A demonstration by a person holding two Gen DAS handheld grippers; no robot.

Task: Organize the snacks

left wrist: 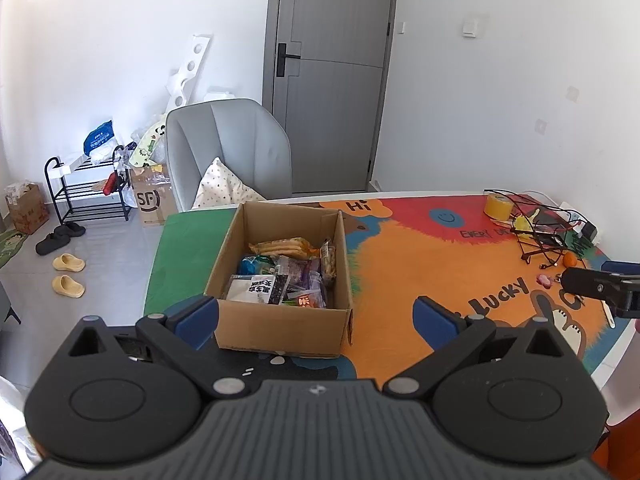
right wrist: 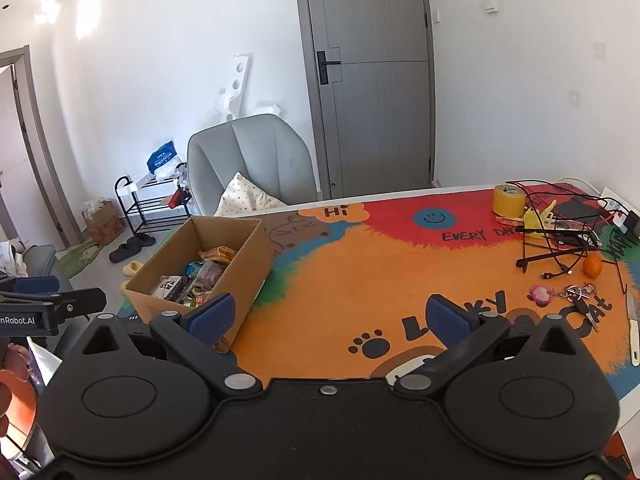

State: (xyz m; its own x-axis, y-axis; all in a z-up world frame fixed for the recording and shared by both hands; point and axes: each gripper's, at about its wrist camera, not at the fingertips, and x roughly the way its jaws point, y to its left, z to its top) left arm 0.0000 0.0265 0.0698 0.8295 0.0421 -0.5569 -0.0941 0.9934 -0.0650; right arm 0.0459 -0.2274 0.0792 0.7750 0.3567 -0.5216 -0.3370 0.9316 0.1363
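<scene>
Your left gripper (left wrist: 316,322) sits at the bottom of its view with its blue ribbed pads spread wide, holding nothing; the near wall of the cardboard box (left wrist: 280,326) fills the gap between them. Your right gripper (right wrist: 330,320) is equally wide open and empty, over bare orange mat at lower centre of its view.

The box is plain brown corrugated card, rectangular, open-topped with straight walls. Inside it lie the snacks (left wrist: 282,276): crinkly, glossy plastic packets piled loosely, among them a tan pack of biscuits at the back, a purple one in the middle and a black-and-white printed pack toward the near wall. In the right wrist view the box (right wrist: 240,252) lies left of centre, its near corner just behind your left pad.

The table is covered by a smooth printed mat (left wrist: 420,264), mostly orange with red, blue and green patches and cartoon lettering. At the right of the frame you have a yellow roll of tape (right wrist: 508,200), a tangle of thin black cables (right wrist: 560,236), a small round orange fruit (right wrist: 592,267), a bunch of keys (right wrist: 580,294) with a pink charm, and a white-handled knife (right wrist: 633,328) near the edge. Beyond the table stands a grey padded chair (left wrist: 236,144) with a dotted cushion, before a grey door (left wrist: 332,76).
</scene>
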